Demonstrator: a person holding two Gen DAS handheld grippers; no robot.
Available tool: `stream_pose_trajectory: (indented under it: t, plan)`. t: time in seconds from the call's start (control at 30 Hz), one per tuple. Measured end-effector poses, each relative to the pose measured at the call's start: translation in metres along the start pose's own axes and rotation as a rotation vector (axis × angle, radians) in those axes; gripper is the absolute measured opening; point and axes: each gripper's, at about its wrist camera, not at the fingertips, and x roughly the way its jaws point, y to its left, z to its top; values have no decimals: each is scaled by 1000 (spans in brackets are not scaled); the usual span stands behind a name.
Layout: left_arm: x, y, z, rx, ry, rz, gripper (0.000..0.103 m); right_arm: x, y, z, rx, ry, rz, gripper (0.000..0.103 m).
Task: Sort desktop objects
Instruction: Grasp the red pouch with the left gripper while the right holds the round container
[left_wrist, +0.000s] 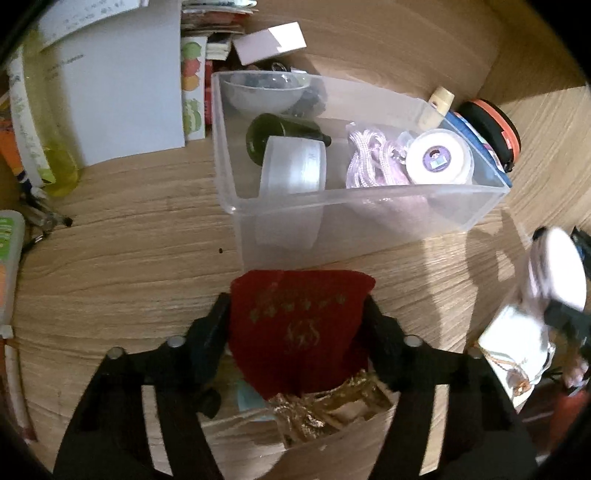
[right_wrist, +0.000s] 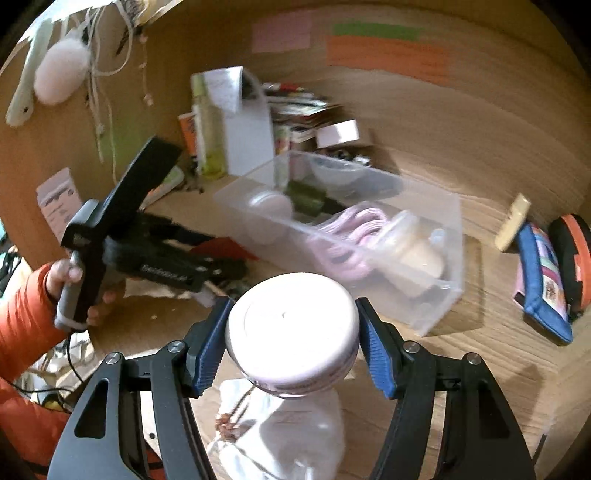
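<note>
Wooden desk (left_wrist: 129, 266) with wood panel walls around, clutter along the back. Your left gripper (left_wrist: 297, 314) is clamped on a red pouch (left_wrist: 295, 325) with gold print, fingers pressed against both its sides, held just short of the near wall of the clear plastic bin (left_wrist: 369, 218). Gold foil wrapping (left_wrist: 325, 410) lies under the pouch, close to the camera. Inside the bin: a clear bowl (left_wrist: 264, 92) at the far end, a dark green bottle (left_wrist: 280, 134) on its side, a frosted round container (left_wrist: 293, 168) touching the bottle, a pink cord bundle (left_wrist: 369, 158), and a white tape roll (left_wrist: 439, 157) at the right end. Your right gripper (right_wrist: 291, 325) is closed on a round white jar (right_wrist: 291, 332), blue pads (right_wrist: 208, 350) touching both its sides, lifted above a white paper bag (right_wrist: 280, 424); this view is motion-blurred. From the right wrist you see the bin (right_wrist: 436, 306) ahead of the jar, well apart from it, and your left hand (right_wrist: 70, 280) in an orange sleeve holding the other tool. Right of the bin sit a blue pencil case (right_wrist: 543, 280) and an orange-and-black case (right_wrist: 576, 258), touching each other. Books and a white box (left_wrist: 122, 96) stand left of the bin
</note>
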Motion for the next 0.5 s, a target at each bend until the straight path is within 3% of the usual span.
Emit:
stream_pose_trajectory:
  t: [0.1,0.5]
  plan:
    - [-9,1,-3,6,-32,21,53,0,-10,3,21,-11,-1,62]
    - [-66,18,-4,-35,-143,17,52,-9,-29,15,70,-60,-40,62]
